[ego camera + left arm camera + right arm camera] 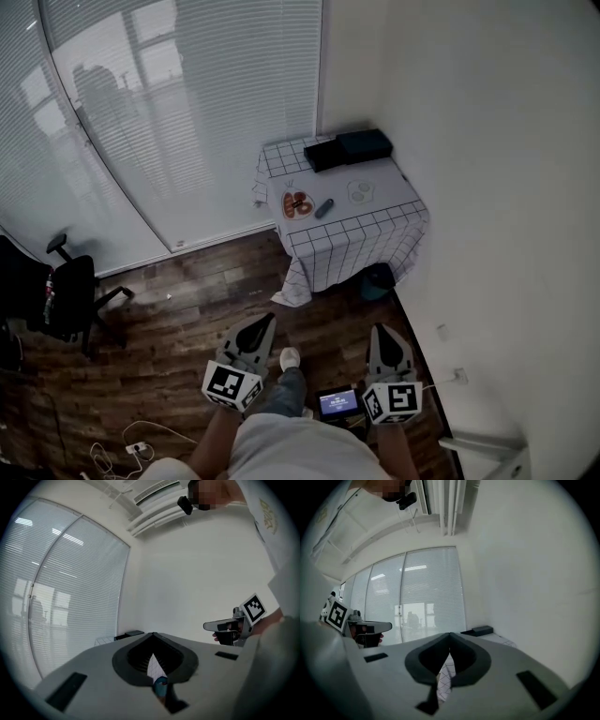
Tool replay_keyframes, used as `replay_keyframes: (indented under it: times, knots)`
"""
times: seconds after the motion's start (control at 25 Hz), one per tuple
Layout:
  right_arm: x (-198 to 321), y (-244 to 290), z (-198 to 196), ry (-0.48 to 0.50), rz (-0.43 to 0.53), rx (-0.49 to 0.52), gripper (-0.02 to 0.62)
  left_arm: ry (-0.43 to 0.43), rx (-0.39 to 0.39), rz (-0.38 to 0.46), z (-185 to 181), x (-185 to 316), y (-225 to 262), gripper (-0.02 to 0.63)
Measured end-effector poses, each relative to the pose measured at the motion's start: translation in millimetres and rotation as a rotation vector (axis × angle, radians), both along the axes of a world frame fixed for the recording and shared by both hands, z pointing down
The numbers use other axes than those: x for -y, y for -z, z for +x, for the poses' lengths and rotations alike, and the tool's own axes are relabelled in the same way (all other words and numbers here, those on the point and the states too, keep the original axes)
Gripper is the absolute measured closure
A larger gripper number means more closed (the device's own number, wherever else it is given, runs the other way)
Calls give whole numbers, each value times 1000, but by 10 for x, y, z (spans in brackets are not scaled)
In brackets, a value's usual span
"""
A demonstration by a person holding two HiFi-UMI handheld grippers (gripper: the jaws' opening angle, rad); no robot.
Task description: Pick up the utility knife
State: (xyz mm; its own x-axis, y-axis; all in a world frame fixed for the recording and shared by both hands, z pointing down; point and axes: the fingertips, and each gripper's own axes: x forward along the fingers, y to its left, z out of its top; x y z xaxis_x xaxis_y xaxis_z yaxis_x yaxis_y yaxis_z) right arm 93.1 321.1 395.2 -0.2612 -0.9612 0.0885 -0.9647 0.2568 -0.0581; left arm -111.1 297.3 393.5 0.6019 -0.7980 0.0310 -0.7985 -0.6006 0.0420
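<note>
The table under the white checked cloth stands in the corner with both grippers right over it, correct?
No. The white checked-cloth table stands in the corner, but the left gripper and right gripper are well short of it, over the wooden floor (head view).

Utility knife (323, 208): one item, small, elongated, dark grey-blue; finer detail too small to tell. Lies flat and slantwise on the checked-cloth table (394, 195), just beside a plate (298, 203). Well apart from the jaws of the left gripper (266, 320) and right gripper (384, 329), ahead of both, untouched.
</note>
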Motion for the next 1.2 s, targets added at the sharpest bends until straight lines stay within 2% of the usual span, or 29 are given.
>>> replay_keyframes:
  times: [0.16, 0.4, 0.84, 1.2]
  knots:
    - [339, 4, 13, 7, -12, -16, 589, 2, 0, 8, 60, 369, 23, 598]
    - [887, -36, 12, -5, -26, -7, 589, 57, 14, 17, -25, 969, 6, 598]
    - [1928, -80, -76, -24, -44, -44, 589, 26, -20, -32, -136, 2036, -65, 598]
    - [2257, -166, -89, -66, -78, -59, 588, -24, -18, -36, -104, 2566, -135, 598]
